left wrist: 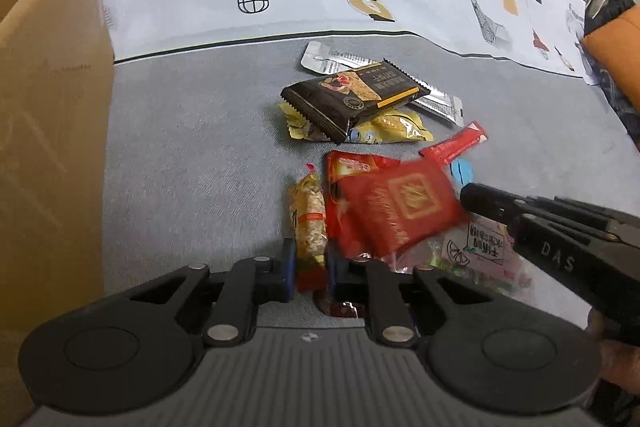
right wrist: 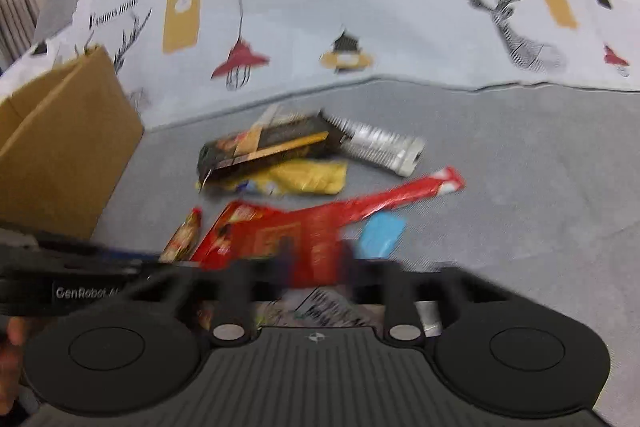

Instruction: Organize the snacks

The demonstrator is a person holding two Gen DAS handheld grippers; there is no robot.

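Observation:
Snack packets lie in a pile on a grey bedspread. My left gripper is shut on a sausage-shaped snack in a yellow wrapper with red ends, seen in the right wrist view as the same sausage snack. My right gripper comes in from the right and is shut on the edge of a red packet with a gold square. In the blurred right wrist view, that red packet sits between the right gripper fingers.
A cardboard box stands at the left. Beyond the grippers lie a dark brown cracker packet, a yellow packet, a silver packet, a red stick sachet, a blue piece and a clear printed bag.

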